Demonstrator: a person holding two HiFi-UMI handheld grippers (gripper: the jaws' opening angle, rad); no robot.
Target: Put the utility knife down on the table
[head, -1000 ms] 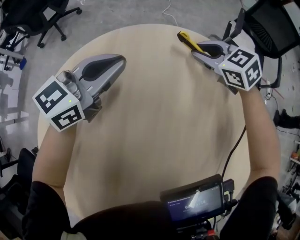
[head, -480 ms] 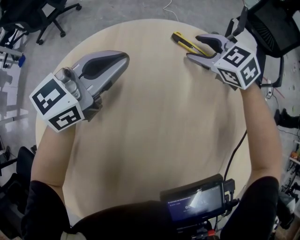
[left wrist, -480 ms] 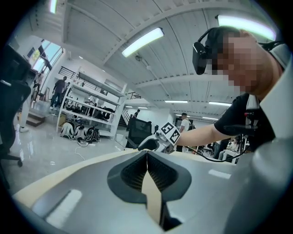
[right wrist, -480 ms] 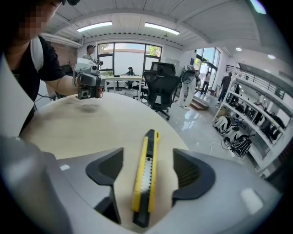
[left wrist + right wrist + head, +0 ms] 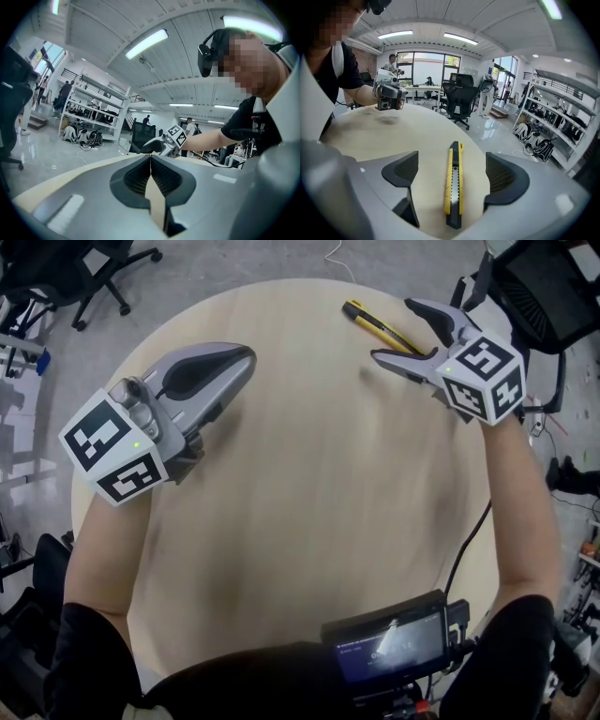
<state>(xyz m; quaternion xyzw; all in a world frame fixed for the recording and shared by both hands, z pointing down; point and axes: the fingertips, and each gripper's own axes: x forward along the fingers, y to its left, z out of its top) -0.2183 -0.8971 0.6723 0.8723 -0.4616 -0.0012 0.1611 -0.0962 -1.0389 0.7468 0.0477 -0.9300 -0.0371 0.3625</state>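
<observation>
Utility knife [image 5: 367, 321] lay on the round wooden table [image 5: 309, 493] between the spread jaws of the right gripper [image 5: 392, 330].
In the head view, the yellow-and-black knife rested flat near the table's far edge, and the right gripper's jaws were opening with one on either side of it, neither pad pressing on it. The left gripper [image 5: 246, 355] hung over the table's left side, well apart from the knife, with its jaws together. The left gripper view showed its two ribbed pads meeting in a closed seam with nothing between them, and the right gripper beyond, over the far side of the table. The right gripper view showed the knife lengthwise on the wood, midway between the two dark pads and clear of both, its blade end pointing away from the camera.
</observation>
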